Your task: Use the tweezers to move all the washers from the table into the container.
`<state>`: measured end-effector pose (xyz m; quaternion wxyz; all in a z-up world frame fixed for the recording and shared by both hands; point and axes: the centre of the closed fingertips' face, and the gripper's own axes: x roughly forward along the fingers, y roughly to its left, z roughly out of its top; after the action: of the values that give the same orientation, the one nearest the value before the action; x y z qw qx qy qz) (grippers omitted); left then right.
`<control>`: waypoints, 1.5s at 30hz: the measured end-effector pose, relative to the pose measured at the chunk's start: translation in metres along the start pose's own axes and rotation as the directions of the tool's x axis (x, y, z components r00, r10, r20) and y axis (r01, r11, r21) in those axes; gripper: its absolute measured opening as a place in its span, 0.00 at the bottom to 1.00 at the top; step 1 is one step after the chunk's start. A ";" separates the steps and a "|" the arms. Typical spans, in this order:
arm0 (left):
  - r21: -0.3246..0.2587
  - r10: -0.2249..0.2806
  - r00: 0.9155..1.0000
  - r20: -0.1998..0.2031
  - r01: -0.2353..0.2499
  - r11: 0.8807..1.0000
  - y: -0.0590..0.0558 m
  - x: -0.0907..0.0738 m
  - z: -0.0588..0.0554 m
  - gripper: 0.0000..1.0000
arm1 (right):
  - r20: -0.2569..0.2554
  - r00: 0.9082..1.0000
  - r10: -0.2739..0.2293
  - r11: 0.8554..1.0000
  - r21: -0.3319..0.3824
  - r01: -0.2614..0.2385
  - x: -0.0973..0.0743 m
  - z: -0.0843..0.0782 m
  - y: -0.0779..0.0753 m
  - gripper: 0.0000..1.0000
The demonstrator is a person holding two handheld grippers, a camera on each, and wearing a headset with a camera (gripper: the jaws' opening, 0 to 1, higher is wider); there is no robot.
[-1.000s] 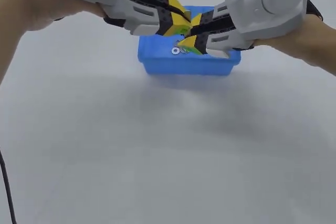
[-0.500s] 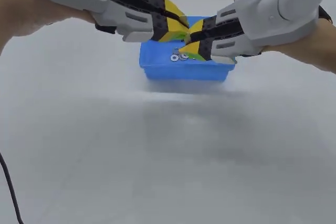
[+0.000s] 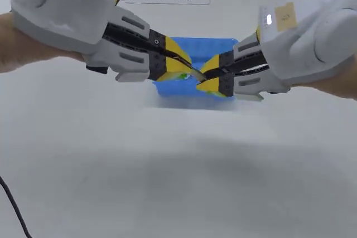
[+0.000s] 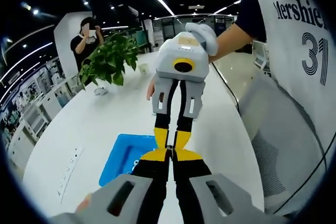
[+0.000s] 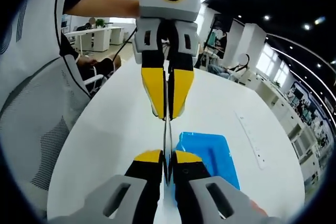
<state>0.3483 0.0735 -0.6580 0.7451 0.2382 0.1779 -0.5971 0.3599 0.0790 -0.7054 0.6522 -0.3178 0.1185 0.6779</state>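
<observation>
While the white worktop (image 3: 167, 182) is carrying the blue container (image 3: 207, 47) towards its far side, the left gripper (image 3: 184, 68) and the right gripper (image 3: 207, 77) are facing each other tip to tip in front of it in the head view, screening its inside. Each claw is pressing together on one end of the tweezers (image 5: 167, 135), which are bridging the narrow gap between them.

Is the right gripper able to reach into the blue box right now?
Probably yes: the right gripper hovers right by the open blue container, nothing between. But its fingers are shut on the tweezers, shared with the left gripper.
</observation>
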 end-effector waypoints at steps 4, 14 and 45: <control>-0.025 0.011 1.000 0.007 -0.011 1.000 -0.010 -0.003 -0.004 0.06 | -0.022 1.000 0.004 1.000 0.000 -0.004 0.000 0.004 0.011 0.08; -0.046 0.005 0.999 -0.033 -0.007 0.999 -0.028 0.001 -0.028 0.07 | -0.062 0.997 0.036 0.999 0.009 -0.036 0.004 0.004 0.037 0.08; -0.150 -0.051 0.983 -0.179 0.024 0.988 -0.023 0.068 -0.125 0.08 | -0.221 0.970 0.102 0.982 0.176 -0.063 0.052 -0.079 0.042 0.08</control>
<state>0.3439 0.0857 -0.8017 0.7297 0.2328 0.2933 -0.5721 0.3443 0.0704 -0.8075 0.6298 -0.3328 0.2628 0.6508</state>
